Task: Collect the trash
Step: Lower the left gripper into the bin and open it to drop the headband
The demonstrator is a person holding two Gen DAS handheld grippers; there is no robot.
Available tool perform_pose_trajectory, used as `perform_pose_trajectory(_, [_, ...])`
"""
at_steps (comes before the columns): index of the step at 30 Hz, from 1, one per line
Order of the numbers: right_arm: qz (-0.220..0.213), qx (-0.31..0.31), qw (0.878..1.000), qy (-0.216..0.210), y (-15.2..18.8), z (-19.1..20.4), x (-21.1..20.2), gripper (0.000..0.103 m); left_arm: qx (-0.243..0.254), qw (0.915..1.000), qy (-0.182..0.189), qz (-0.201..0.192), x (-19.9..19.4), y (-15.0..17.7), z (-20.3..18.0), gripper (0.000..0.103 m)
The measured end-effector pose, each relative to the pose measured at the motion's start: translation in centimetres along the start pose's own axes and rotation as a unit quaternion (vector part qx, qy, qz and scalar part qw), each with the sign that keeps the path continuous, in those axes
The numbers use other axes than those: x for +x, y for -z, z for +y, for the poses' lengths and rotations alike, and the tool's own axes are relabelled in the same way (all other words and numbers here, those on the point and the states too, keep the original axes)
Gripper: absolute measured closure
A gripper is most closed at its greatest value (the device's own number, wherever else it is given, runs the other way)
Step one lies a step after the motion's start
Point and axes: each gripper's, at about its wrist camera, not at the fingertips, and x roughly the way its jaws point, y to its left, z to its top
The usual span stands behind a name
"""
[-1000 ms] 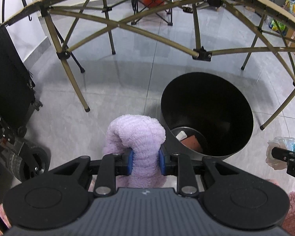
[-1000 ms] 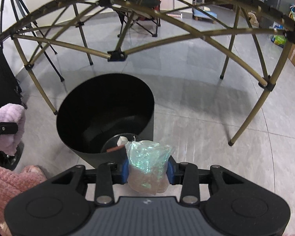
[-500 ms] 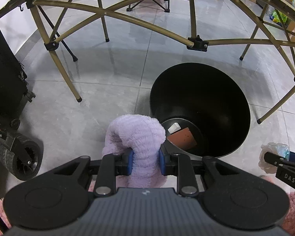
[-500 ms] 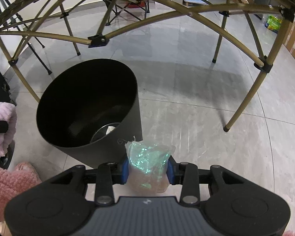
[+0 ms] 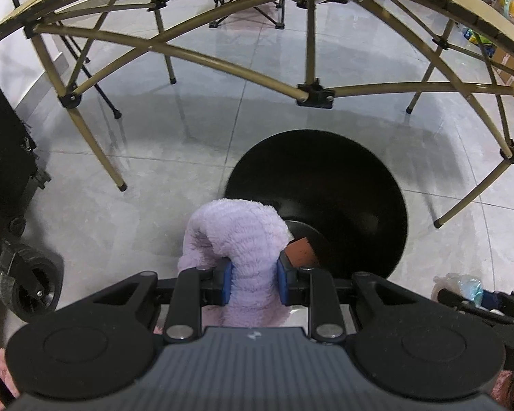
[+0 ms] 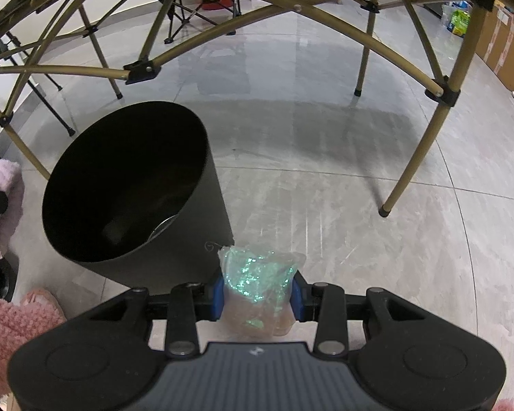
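Observation:
My left gripper (image 5: pixel 253 282) is shut on a fluffy lilac cloth (image 5: pixel 236 233) that droops over the near rim of a round black bin (image 5: pixel 359 185). At the bin's bottom lies a reddish-brown piece (image 5: pixel 303 251). My right gripper (image 6: pixel 257 296) is shut on a crumpled clear plastic wrapper with green glints (image 6: pixel 257 281), held just right of the black bin (image 6: pixel 195 239) and nearer than it. The lilac cloth (image 6: pixel 0 202) shows at the right wrist view's left edge. The wrapper (image 5: pixel 462 282) appears at the left wrist view's lower right.
A folding table's brass-coloured frame (image 5: pixel 311 90) arches over the bin, its legs (image 6: pixel 414 157) standing on grey floor tiles. A black wheeled case (image 5: pixel 31 274) stands to the left. Pink fluffy fabric (image 6: pixel 13 322) lies at lower left. Boxes (image 6: pixel 503 48) line the far right.
The left gripper has carried the lilac cloth to the right, from beside the bin to over its near rim. The right gripper has shifted a little right of the bin, wrapper still held.

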Motion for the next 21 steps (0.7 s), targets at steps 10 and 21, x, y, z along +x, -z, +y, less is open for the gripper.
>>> perform_pose_trajectory(10, [-0.003,0.023,1.0,0.008,-0.2,-1.4,0.2,0.067,0.003,0.9999,0.011,0.009,1.0,-1.5,-3.0,0.078])
perform_pose_trajectory(21, [0.001,0.043,0.999,0.021,-0.3,-2.8,0.7,0.067,0.001,0.9997,0.01,0.023,2.5,-2.7,-5.2,0.078])
